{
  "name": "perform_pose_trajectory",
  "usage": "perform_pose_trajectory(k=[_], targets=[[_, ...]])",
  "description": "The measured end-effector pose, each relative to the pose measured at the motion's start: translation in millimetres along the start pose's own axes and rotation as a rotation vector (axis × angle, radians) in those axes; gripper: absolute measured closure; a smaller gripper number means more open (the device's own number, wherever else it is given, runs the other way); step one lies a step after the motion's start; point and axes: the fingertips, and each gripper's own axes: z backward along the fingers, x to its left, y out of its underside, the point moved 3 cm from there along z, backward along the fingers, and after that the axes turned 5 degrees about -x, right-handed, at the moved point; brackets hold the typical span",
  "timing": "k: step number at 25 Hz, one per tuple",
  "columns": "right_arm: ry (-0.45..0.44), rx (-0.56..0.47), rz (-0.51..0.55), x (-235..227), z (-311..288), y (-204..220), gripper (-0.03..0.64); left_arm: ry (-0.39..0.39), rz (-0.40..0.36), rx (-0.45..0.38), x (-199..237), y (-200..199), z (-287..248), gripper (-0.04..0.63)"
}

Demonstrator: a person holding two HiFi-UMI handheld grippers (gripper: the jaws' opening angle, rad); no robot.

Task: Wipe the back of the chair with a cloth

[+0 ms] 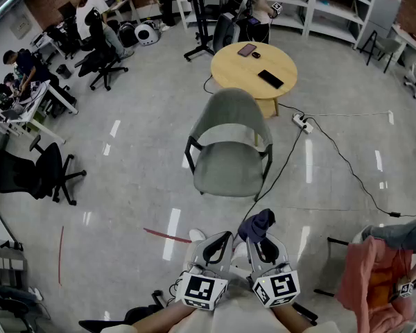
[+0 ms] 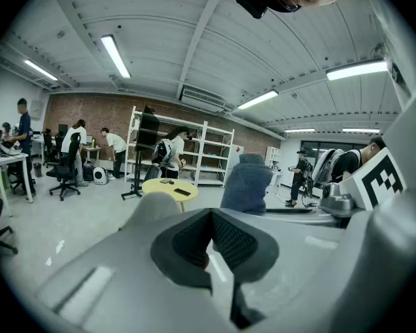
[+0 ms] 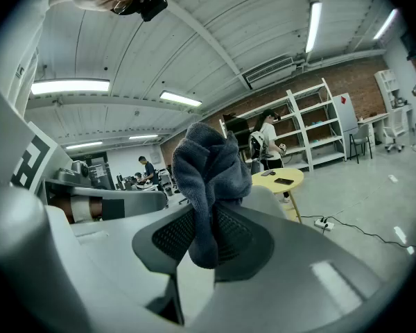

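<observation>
At the bottom middle, the left gripper [image 1: 219, 243] is squeezed closed on nothing. Just beside it, the right gripper [image 1: 263, 245] pinches the dark cloth [image 1: 256, 223]. Bare floor [image 1: 132, 207] separates them from the chair [image 1: 229, 165] in the middle.

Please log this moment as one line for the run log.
right gripper shut on cloth | left gripper shut, empty | chair ahead, not touched | wiping not begun

The light-grey plastic left gripper [image 1: 219, 244] and right gripper [image 1: 265, 245] have dark ribbed jaws and white cubes [image 1: 202, 291] with black square markers.
</observation>
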Motion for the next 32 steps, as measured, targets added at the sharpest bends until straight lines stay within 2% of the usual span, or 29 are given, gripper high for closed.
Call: perform_pose_trajectory(k=[5, 9, 14, 20, 24, 28, 32], targets=[[0.007, 0.003, -0.028, 5, -3, 5, 0.526, 0.001, -0.022, 0.028, 4, 2, 5, 0.595], [-0.01, 0.014, -0.035, 13, -15, 7, 0.526, -0.014, -0.011, 0.036, 16, 0, 8, 0.595], [-0.003, 0.028, -0.101, 24, -38, 15, 0.526, -0.028, 0.01, 0.047, 46, 2, 9, 0.595], [0.02, 0.063, -0.091, 41, -97, 14, 0.526, -0.042, 0.057, 0.049, 113, -5, 3, 0.595], [0.028, 0.067, -0.056, 58, -148, -4, 0.526, -0.043, 0.081, 0.023, 167, -24, -1, 0.595], [0.042, 0.031, -0.038, 73, -194, -22, 0.525, -0.012, 0.083, 0.014, 209, -34, -13, 0.595], [0.057, 0.047, -0.035, 87, -224, -21, 0.526, 0.016, 0.08, -0.015, 234, -47, -22, 0.595]])
